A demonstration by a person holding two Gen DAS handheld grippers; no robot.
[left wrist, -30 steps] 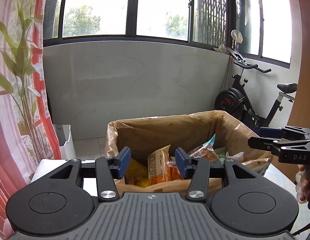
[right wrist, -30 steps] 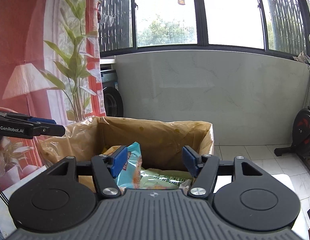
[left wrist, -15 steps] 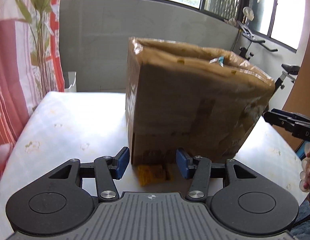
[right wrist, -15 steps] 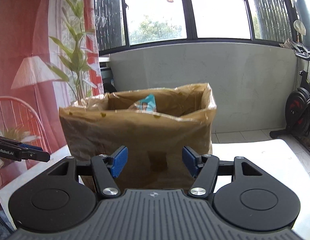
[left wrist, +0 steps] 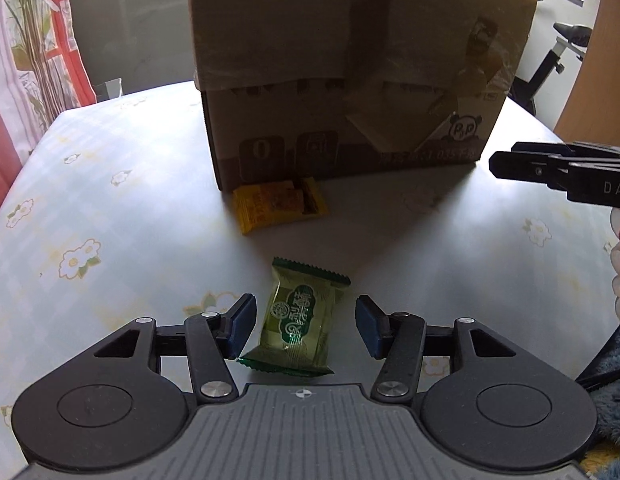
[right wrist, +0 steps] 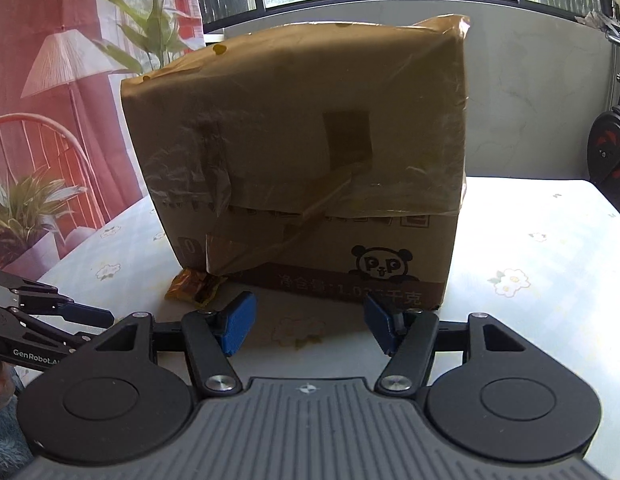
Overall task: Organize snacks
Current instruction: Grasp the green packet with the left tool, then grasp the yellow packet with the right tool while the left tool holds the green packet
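Note:
A green wrapped snack [left wrist: 300, 326] lies flat on the flowered tablecloth [left wrist: 90, 208], between the open fingers of my left gripper [left wrist: 306, 330], untouched by either pad. A yellow snack packet [left wrist: 280, 206] lies against the foot of the taped cardboard box [left wrist: 350, 68]; it also shows in the right wrist view [right wrist: 192, 286] beside the box [right wrist: 302, 152]. My right gripper [right wrist: 310, 326] is open and empty, low in front of the box. Its closed-looking side profile shows in the left wrist view [left wrist: 558, 170].
The left gripper's side [right wrist: 42, 320] shows at the left of the right wrist view. A curtain with plant print [left wrist: 26, 40] hangs at the left. An exercise bike [right wrist: 610, 148] stands beyond the table at the right. A potted plant [right wrist: 26, 208] sits left.
Both grippers have dropped from above the box's open top down to table level. The left one now straddles the green snack; the box's contents are out of sight.

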